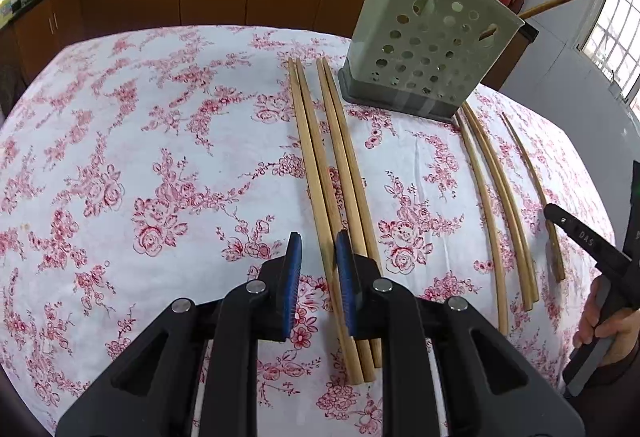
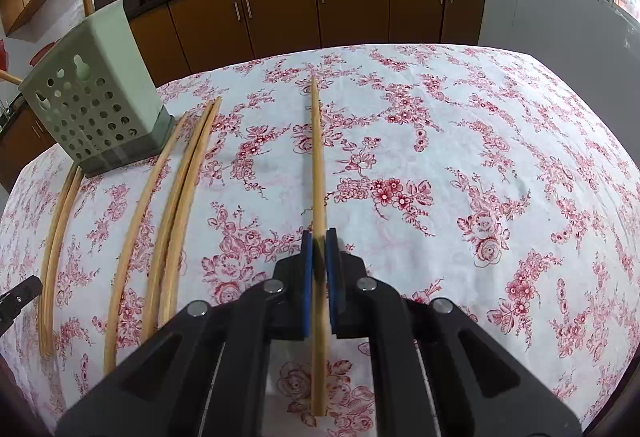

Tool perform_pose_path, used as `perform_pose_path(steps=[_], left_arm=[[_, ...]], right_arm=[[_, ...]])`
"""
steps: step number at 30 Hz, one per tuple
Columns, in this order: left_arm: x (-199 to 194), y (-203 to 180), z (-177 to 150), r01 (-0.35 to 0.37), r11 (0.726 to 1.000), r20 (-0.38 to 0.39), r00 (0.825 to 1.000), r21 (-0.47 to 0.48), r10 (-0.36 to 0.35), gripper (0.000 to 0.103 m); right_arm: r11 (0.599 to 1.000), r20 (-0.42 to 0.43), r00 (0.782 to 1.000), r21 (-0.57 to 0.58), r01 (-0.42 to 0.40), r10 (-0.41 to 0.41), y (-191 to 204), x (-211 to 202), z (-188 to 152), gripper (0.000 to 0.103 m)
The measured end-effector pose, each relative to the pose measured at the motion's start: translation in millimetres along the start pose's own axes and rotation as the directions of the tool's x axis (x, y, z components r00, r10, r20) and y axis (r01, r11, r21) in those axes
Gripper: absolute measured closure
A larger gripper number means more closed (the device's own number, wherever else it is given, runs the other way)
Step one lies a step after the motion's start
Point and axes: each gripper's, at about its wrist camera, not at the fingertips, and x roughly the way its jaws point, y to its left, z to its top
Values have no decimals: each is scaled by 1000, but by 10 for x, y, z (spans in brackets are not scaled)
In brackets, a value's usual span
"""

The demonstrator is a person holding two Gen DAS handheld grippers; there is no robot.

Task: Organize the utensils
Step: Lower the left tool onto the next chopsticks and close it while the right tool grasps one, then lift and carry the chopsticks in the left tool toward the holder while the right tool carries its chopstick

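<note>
Several wooden chopsticks lie lengthwise on the floral tablecloth (image 1: 140, 157). My left gripper (image 1: 319, 241) is open over the left group of chopsticks (image 1: 340, 173). The leftmost stick shows in the gap between its blue pads (image 1: 294, 269) without touching either. My right gripper (image 2: 319, 237) is shut on a single chopstick (image 2: 317, 157) that points away from me, low over the cloth. From the left wrist, the right gripper (image 1: 580, 237) sits at the rightmost chopstick (image 1: 532, 177). A pale green perforated holder (image 1: 424, 49) (image 2: 92, 97) stands behind the sticks, with wooden sticks rising from it.
More loose chopsticks (image 2: 176, 205) lie between the holder and the right gripper. Brown cabinets (image 2: 352, 5) with a dark counter carrying pans run behind the table. A hand (image 1: 608, 325) holds the right tool at the table's right side. A window (image 1: 616, 33) is at the right.
</note>
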Motion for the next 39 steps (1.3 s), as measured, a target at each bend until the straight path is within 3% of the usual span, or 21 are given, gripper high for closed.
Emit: perform_pose_path(steps=[12, 14, 15, 23, 28, 39], left_arm=[[67, -113, 37, -113, 992, 21, 993, 48, 112, 85], [87, -115, 47, -136, 990, 31, 990, 48, 134, 92], [92, -90, 57, -146, 988, 33, 989, 40, 145, 95], [46, 429, 195, -221, 973, 32, 974, -63, 223, 95], [35, 588, 218, -192, 980, 39, 980, -61, 194, 95], [23, 517, 159, -209, 978, 83, 974, -19, 210, 94]], right_arm=[[1000, 3, 1000, -14, 3, -3, 18, -4, -16, 95], [1000, 4, 1000, -18, -1, 2, 24, -10, -23, 94], [1000, 5, 1000, -24, 0, 0, 33, -13, -26, 94], [999, 10, 1000, -41, -21, 22, 53, -35, -51, 94], [997, 15, 999, -70, -28, 29, 117, -23, -57, 94], [997, 13, 999, -61, -37, 38, 106, -13, -52, 94]])
